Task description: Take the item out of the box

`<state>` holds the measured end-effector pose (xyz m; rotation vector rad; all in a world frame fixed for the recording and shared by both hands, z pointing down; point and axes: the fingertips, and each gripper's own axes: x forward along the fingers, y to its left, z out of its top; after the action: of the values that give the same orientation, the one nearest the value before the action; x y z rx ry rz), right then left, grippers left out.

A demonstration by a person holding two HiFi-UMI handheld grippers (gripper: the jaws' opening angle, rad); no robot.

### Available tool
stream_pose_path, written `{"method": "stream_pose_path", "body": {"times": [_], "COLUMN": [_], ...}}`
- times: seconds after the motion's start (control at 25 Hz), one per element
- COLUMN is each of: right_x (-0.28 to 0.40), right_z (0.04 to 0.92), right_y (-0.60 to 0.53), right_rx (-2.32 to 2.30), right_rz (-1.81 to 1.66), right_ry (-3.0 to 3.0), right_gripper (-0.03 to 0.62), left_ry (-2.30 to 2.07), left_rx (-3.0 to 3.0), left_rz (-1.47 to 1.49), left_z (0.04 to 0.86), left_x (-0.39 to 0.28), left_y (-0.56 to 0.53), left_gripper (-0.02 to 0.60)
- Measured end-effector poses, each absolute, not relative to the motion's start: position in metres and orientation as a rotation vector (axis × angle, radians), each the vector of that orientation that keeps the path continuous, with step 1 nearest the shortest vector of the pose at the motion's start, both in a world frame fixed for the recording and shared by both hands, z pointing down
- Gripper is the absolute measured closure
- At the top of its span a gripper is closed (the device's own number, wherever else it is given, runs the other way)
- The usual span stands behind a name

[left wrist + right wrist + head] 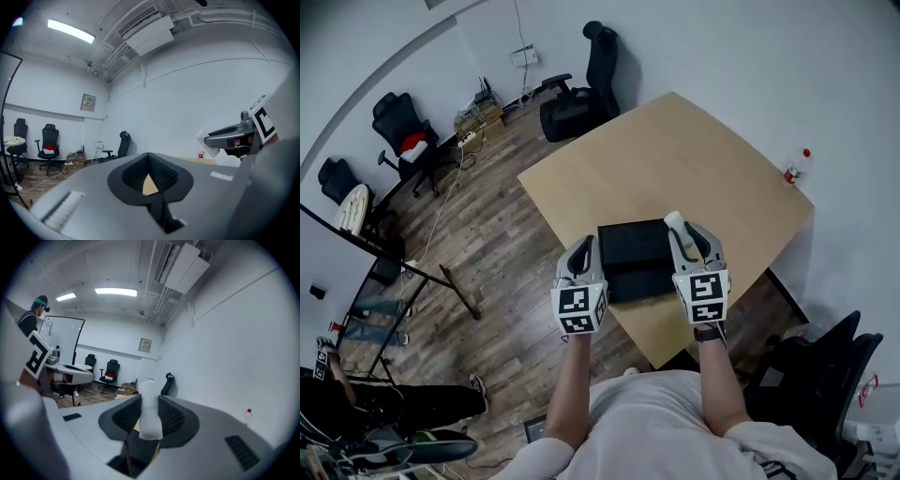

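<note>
Jaws on my right gripper [150, 401] pinch the white item [150, 425], upright, out over the right side of the black box [630, 255] on the table [675, 159]. My left gripper [149, 174] has its jaws pressed together, nothing between, at the box's left side.

The desk [675, 150] has a smooth, matt top of pale wood-look laminate, and the floor [497, 244] is brown wood planking with a visible grain. The box [636, 253] is matt black; card or plastic, I cannot tell. The left claw [149, 176] and the right claw [689, 232] are smooth matt grey plastic with black ribbed pads [171, 418]. The white item [150, 413] looks matt and soft.
</note>
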<state>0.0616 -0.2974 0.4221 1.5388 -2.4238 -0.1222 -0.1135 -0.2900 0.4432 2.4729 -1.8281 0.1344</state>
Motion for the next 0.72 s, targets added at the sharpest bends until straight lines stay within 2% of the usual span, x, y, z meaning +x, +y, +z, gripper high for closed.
{"method": "stream_pose_path", "body": {"times": [0.72], "right_x": [0.064], "right_z": [0.372], "right_y": [-0.296], "right_rx": [1.69], "right_rz": [-0.13], "right_ry": [-2.533], "right_gripper": [0.476], "left_ry": [-1.869], "left_rx": [2.546], "left_rz": [0.038], "left_z": [0.388], "left_x": [-0.109], "left_y": [-0.29], "left_gripper": [0.576]}}
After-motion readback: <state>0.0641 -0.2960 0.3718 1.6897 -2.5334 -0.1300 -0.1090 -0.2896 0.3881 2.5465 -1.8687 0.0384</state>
